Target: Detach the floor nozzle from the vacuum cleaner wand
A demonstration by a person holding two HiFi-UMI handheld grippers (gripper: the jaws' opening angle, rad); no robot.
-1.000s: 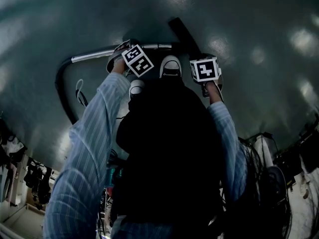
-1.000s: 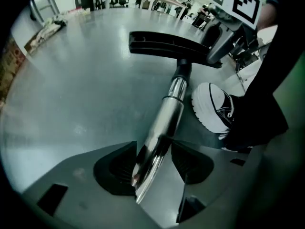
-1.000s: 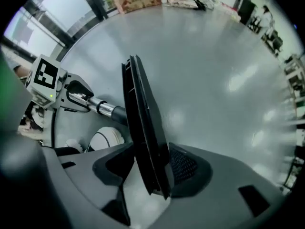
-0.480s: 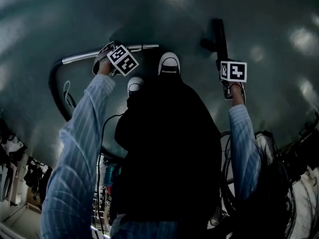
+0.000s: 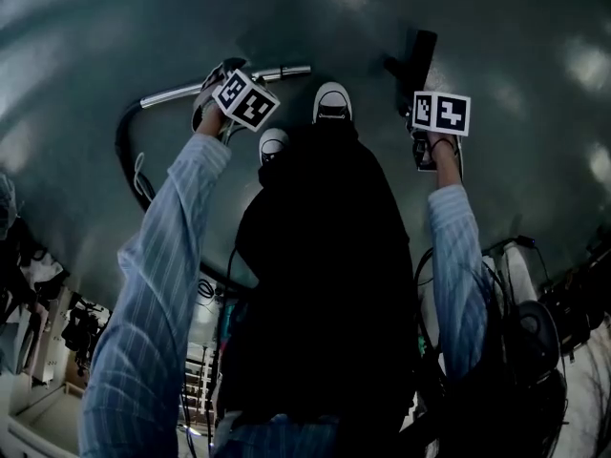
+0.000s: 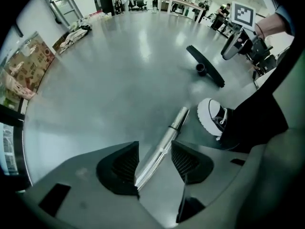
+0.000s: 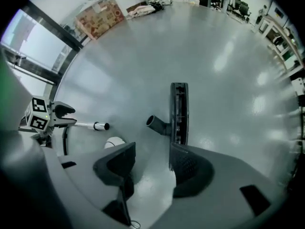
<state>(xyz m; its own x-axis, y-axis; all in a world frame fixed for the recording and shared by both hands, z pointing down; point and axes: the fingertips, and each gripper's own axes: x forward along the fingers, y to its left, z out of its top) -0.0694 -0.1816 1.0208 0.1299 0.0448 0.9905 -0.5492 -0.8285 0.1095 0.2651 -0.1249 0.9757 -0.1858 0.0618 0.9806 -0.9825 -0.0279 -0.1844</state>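
Left gripper (image 6: 155,148): closed on the slim chrome metal wand (image 6: 167,136), which runs up between the two dark ribbed pads (image 6: 125,166) and leaves them toward 1 o'clock.
Wand tip: open round end, at 1 o'clock from the jaws, held off the floor just beside a dark sneaker with a white toe cap (image 6: 210,118).
Right gripper (image 7: 152,149): jaws wide apart, only floor showing between them, gripping nothing.
Floor nozzle: a long, flat black plastic floor nozzle (image 7: 179,109) lies on the floor at 12 o'clock from the right gripper's jaws. Its length runs from 12 to 6, and its short round neck socket (image 7: 153,121) is turned toward 9 o'clock.
Nozzle and wand: well apart. In the right gripper view the wand's end sits at 9 o'clock from the neck socket, with bare floor between them.
Head view layout: left gripper at 11 o'clock, right gripper at 2 o'clock, floor nozzle at 1 o'clock just beyond the right gripper. Both arms wear pale blue striped sleeves (image 5: 172,246).
Hose: a black flexible hose (image 5: 122,151) curves away from the wand's far end at 10 o'clock.
Floor: glossy grey-green floor (image 7: 228,56) with light reflections.
Background: a brown printed cardboard box (image 7: 97,11) at 11 o'clock in the right gripper view, by a window wall.
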